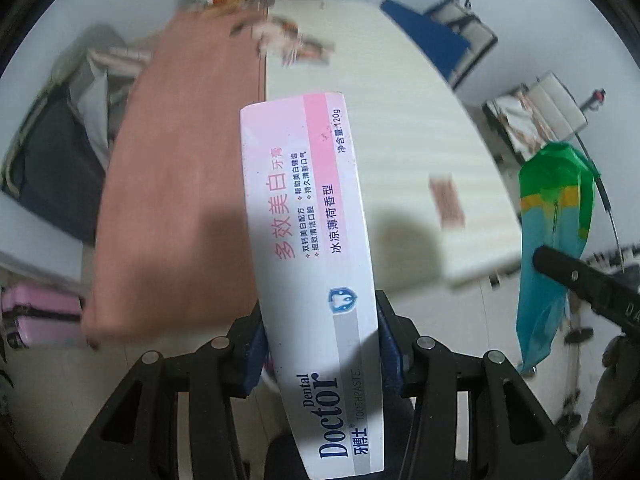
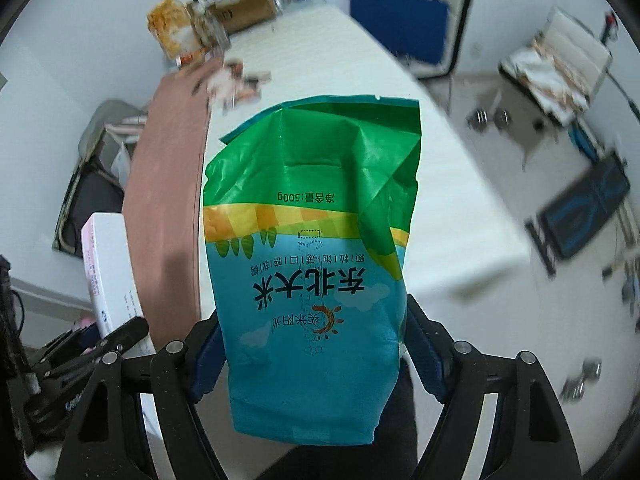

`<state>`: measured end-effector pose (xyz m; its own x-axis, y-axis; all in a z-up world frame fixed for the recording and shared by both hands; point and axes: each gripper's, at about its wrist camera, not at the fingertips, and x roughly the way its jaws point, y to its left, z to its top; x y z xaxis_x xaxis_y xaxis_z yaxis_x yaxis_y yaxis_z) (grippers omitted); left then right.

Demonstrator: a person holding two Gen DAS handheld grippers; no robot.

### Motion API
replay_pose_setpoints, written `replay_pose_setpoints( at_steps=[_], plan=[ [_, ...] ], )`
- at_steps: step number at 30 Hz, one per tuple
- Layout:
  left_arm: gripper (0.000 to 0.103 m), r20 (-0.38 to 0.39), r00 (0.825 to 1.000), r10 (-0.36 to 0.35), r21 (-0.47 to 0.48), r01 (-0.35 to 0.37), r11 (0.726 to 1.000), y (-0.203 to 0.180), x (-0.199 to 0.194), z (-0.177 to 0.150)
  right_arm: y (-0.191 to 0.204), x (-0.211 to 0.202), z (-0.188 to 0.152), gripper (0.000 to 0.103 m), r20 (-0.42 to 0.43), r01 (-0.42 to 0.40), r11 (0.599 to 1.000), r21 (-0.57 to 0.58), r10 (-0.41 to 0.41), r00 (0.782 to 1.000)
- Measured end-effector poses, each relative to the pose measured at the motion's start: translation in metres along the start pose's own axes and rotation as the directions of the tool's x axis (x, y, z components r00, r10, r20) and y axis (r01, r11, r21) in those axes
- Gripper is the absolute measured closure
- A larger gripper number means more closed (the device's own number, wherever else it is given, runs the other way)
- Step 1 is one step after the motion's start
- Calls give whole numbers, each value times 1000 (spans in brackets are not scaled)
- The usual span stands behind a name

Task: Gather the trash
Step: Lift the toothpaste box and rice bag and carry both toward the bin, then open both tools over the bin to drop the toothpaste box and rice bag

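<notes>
Currently both loaded: left gripper (image 1: 320, 360) clamped on toothpaste box (image 1: 310, 248) w/ long axis running fwd past jaws, right gripper (image 2: 312, 364) pinching rice bag (image 2: 308, 264) at its lower end, both carried above table (image 2: 460, 200), no bin visible.

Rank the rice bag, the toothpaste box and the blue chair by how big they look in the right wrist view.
1. rice bag, held close to the camera, so its size is exaggerated.
2. toothpaste box and blue chair look about alike; the box is nearer and partly hidden, so I won't rank them.
</notes>
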<state>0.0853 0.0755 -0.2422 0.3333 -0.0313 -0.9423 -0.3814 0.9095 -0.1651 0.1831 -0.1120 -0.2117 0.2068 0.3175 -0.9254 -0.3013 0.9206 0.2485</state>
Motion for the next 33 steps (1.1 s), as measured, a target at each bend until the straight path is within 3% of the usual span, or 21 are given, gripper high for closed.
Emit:
replay_pose_setpoints(
  at_steps=[4, 8, 13, 18, 21, 22, 26, 29, 33],
  plan=[
    [59, -116, 993, -35, -28, 32, 999, 21, 24, -51, 3, 27, -77, 23, -124, 4, 1000, 24, -1, 992],
    [59, -213, 975, -70, -84, 53, 995, 38, 74, -87, -1, 87, -138, 23, -240, 6, 1000, 19, -1, 971],
    [59, -310, 946, -89, -143, 46, 989, 59, 182, -116, -16, 200, -194, 23, -367, -1, 1000, 14, 6, 930],
    [58, -370, 917, -150, -203, 78, 976, 80, 305, -136, -34, 324, -231, 23, -432, -40, 999, 27, 48, 901],
    [55, -400, 905, -145, -220, 59, 974, 92, 373, -146, -46, 394, -249, 23, -460, -61, 998, 27, 66, 885],
    [51, -396, 905, -159, -232, 69, 970, 96, 393, -149, -49, 413, -253, 23, -474, -69, 997, 31, 76, 877],
    [5, -383, 914, -132, -236, 41, 971, 108, 437, -160, -64, 481, -271, 13, -510, -113, 991, 68, 131, 850],
    [4, -362, 927, -102, -245, 11, 969, 111, 444, -167, -69, 501, -279, 0, -512, -128, 991, 48, 135, 848],
    [4, -292, 956, -6, -228, -64, 971, 108, 429, -184, -70, 500, -280, 0, -500, -115, 993, 6, 102, 860]
  ],
)
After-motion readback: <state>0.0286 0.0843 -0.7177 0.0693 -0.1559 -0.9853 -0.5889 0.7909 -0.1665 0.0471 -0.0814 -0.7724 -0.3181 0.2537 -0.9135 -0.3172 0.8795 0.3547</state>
